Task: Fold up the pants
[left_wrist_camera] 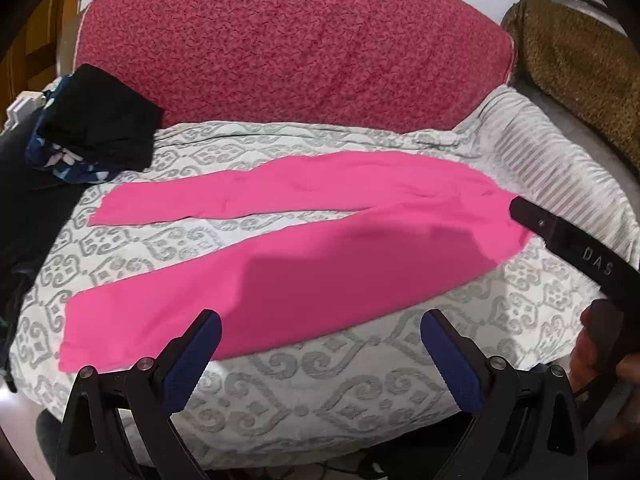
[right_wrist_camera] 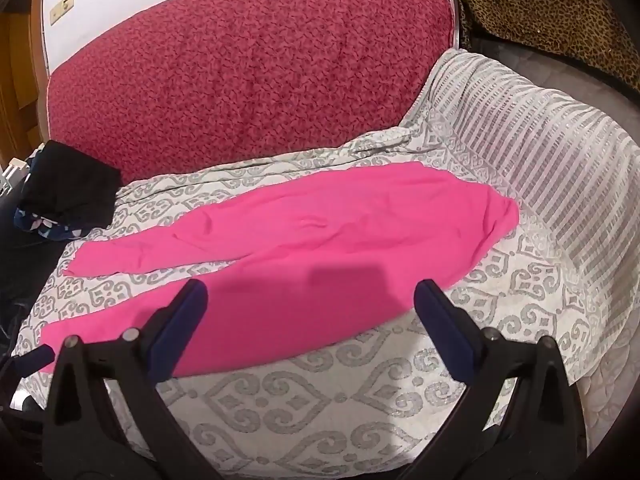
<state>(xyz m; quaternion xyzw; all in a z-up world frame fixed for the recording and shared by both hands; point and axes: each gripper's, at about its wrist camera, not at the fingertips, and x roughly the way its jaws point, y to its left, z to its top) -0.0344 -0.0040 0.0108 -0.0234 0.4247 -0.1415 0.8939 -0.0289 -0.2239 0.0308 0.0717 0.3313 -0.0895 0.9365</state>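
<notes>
Bright pink pants (left_wrist_camera: 320,264) lie flat on a white and grey patterned bedspread (left_wrist_camera: 320,392), waist to the right, the two legs spread apart toward the left. My left gripper (left_wrist_camera: 320,320) hangs open over the near leg, nothing between its blue pads. One black finger (left_wrist_camera: 560,240) of the right gripper reaches to the waist edge, with a hand (left_wrist_camera: 592,360) behind it. In the right wrist view the pants (right_wrist_camera: 320,216) show the same layout. My right gripper (right_wrist_camera: 312,288) is open above the near side of the waist and thigh, holding nothing.
A red patterned headboard (left_wrist_camera: 288,48) stands behind the bed. A pile of black and dark blue floral clothes (left_wrist_camera: 96,128) sits at the far left by the leg ends. Leopard-print fabric (right_wrist_camera: 540,8) lies at the far right. The striped bedspread border (right_wrist_camera: 540,152) drapes off the right side.
</notes>
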